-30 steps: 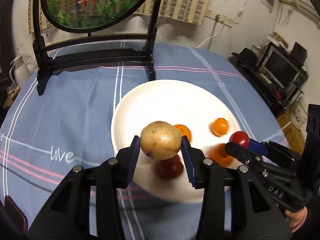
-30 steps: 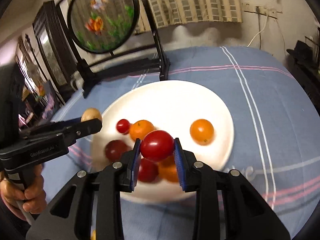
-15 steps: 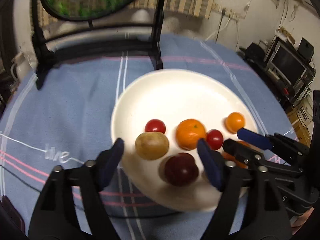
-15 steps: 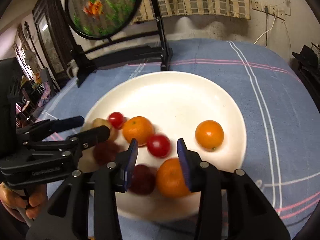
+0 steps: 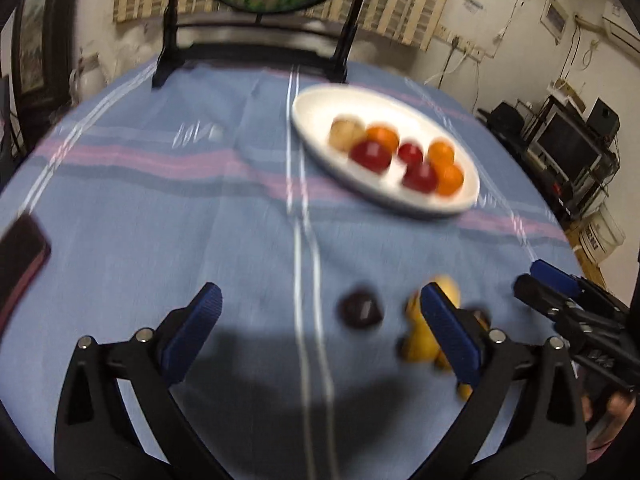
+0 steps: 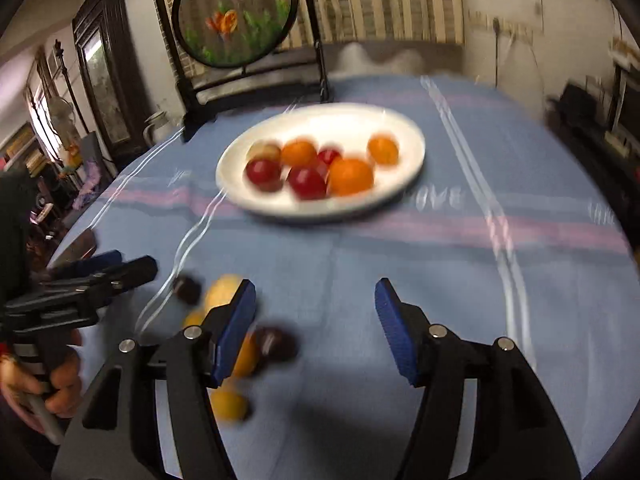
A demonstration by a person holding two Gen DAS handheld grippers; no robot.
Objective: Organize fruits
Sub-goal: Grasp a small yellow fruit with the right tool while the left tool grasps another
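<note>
A white plate (image 5: pixel 316 120) (image 6: pixel 404 136) at the far side of the table holds a potato (image 5: pixel 345 134), oranges (image 6: pixel 350 177) and red fruits (image 6: pixel 306 182). My left gripper (image 5: pixel 320 332) is open and empty, low over the blue cloth. A dark fruit (image 5: pixel 360 309) lies between its fingers, and yellow fruits (image 5: pixel 420 344) lie by its right finger. My right gripper (image 6: pixel 316 328) is open and empty. Yellow fruits (image 6: pixel 226 294) and dark fruits (image 6: pixel 276 344) lie by its left finger. Both views are blurred.
A round fish-painting screen on a black stand (image 6: pixel 236 16) stands at the table's far edge behind the plate. A dark flat object (image 5: pixel 20 248) lies at the left edge of the cloth. The table edge drops off to the right, with shelves (image 5: pixel 572 144) beyond.
Both grippers let go of the potato and red fruit onto the plate, opened, and pulled back to the near side of the table, over loose fruits.
</note>
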